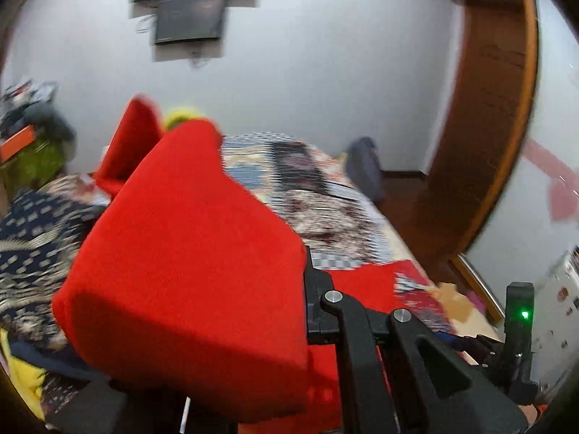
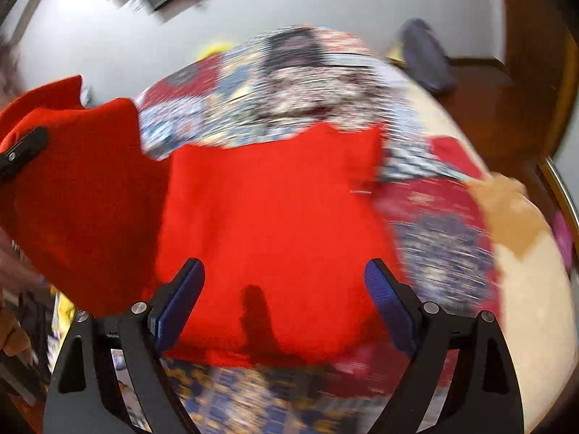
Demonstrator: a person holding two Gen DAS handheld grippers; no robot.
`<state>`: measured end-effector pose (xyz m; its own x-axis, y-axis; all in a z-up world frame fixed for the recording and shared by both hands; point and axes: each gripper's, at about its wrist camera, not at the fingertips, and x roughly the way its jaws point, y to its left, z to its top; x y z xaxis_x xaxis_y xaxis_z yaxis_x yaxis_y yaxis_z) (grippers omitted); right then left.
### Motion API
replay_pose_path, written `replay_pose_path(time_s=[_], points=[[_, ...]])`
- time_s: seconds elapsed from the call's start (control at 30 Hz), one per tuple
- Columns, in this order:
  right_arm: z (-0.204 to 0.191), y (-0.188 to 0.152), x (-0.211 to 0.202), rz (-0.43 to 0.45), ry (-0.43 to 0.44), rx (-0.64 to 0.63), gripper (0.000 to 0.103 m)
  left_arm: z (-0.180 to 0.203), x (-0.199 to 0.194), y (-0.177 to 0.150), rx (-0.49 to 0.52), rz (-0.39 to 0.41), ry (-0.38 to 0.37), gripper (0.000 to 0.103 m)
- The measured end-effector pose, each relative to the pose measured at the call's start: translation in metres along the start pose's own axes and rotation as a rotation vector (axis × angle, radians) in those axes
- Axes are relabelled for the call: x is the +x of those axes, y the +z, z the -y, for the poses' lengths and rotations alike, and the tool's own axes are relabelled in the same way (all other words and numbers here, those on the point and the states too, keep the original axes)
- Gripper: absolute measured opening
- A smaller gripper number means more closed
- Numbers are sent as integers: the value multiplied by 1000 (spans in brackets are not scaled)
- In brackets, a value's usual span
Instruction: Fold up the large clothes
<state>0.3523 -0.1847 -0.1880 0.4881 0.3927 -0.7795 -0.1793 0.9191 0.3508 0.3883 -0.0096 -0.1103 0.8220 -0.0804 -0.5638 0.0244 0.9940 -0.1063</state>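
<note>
Red garment point(image 2: 267, 217) | draped over left gripper point(image 1: 307, 289) | beyond right gripper's point(image 2: 286, 303) spread fingers point(image 2: 181, 300)

1. A bright red fleece garment point(image 1: 188, 253) is lifted above a bed with a patchwork quilt point(image 1: 325, 195) and fills the left half of the view.
2. The black left gripper point(image 1: 311, 289) is mostly hidden behind the cloth, so its jaw position is unclear.
3. Two dark wall screens point(image 1: 191, 3) hang above.
</note>
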Motion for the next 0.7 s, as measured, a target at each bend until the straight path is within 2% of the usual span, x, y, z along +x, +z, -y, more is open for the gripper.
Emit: replay_pose_path(time_s=[0.13, 0.2, 0.37, 0.4, 0.47, 0.53, 0.6, 0.63, 0.7], points=[[47, -8, -22, 19, -62, 79, 89, 59, 33, -11, 99, -76, -84, 7], [67, -11, -32, 27, -80, 115, 89, 82, 57, -29, 134, -151, -125, 8], [89, -20, -44, 27, -110, 144, 89, 98, 112, -77, 132, -390, -214, 8], [92, -22, -46, 26, -114, 142, 89, 98, 116, -85, 129, -424, -234, 9], [94, -27, -51, 22, -117, 135, 89, 97, 115, -95, 141, -439, -248, 10], [94, -27, -52, 17, -117, 126, 89, 96, 103, -99, 169, -437, -274, 16], [91, -25, -56, 22, -120, 110, 88, 97, 92, -97, 194, -443, -314, 31], [89, -24, -57, 29, -118, 103, 88, 98, 84, -96, 210, -444, -335, 36], [85, -19, -60, 44, -106, 91, 88, 96, 65, -96, 244, -434, -355, 55]])
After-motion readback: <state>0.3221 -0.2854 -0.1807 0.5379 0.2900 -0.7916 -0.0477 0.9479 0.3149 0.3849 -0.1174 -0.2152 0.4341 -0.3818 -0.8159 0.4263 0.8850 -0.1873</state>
